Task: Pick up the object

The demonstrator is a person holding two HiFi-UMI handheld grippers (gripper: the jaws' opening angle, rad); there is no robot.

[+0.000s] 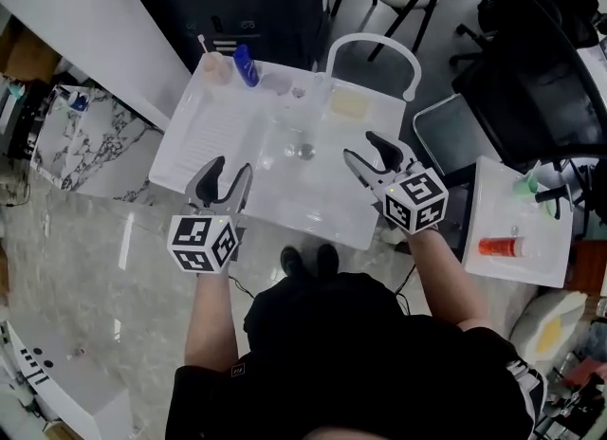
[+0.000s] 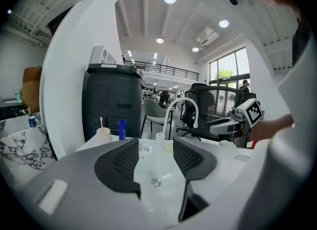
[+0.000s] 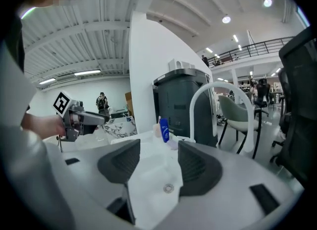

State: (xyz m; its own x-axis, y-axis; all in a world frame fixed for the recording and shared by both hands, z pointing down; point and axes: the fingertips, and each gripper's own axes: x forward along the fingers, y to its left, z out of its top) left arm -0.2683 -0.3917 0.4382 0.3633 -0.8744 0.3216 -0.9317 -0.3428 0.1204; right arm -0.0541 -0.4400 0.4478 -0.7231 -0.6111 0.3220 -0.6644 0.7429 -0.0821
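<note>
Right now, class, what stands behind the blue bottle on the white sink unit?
A dark grey bin stands behind the blue bottle. Its lower part is covered by the sink unit.

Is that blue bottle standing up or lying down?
Upright: in both gripper views the blue bottle stands vertical on its base.
</note>
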